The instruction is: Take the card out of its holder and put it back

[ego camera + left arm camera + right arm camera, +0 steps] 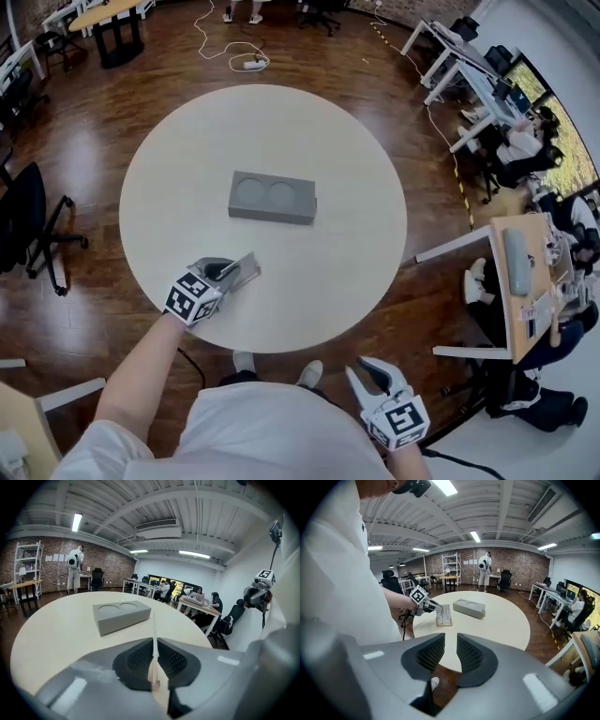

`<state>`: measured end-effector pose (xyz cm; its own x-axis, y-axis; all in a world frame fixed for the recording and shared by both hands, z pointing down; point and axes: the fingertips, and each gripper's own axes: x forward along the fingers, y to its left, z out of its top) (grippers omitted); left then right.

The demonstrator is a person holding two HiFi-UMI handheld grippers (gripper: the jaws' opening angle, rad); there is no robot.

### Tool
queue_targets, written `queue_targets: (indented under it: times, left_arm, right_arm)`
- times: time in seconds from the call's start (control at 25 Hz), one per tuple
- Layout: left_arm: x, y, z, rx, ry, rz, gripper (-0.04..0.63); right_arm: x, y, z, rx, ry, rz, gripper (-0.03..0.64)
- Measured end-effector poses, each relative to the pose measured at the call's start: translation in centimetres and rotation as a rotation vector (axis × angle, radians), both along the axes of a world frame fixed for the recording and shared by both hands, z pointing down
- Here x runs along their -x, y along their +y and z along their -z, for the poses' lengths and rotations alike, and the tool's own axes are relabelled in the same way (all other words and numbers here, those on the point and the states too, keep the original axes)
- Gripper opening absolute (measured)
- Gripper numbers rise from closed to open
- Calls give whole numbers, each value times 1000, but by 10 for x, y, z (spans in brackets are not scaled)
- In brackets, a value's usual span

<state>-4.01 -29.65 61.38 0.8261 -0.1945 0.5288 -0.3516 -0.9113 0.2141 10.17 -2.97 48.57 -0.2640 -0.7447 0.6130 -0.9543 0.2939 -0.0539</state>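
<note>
Card held by the left claw, near the table edge closest to the person: that is where the task's thing sits.

The round pale table (361, 239) fills the middle of the head view, on a dark wooden floor (89, 141). Near its centre lies a grey block (272, 198) with two shallow round hollows in its top. It is well apart from both claws.

The left claw (230, 273) reaches in over the near left part of the table. Its jaws are pressed together on the card (153, 634), which its own view shows edge-on as a thin upright sliver between the pads. The block lies beyond it.

The right claw (366, 373) hangs off the table at the person's right side, over the floor. Its jaws stand a narrow way apart with nothing between them; through the gap only table edge and floor show.

From the right gripper view the card is a small white upright rectangle at the left claw's tip. A tan strip, the holder (444, 622), runs along its bottom edge. Whether that strip rests on the table I cannot tell.
</note>
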Motion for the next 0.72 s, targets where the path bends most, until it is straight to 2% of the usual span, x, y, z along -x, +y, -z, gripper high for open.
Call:
queue_targets:
  times: [0.44, 0.72]
  left_arm:
    - [7, -8, 52, -70, 33, 2, 17]
    - [34, -10, 102, -124, 92, 141, 17]
  right_arm:
    - [-7, 2, 0, -9, -16, 18, 83]
    - [-18, -4, 0, -47, -41, 99, 83]
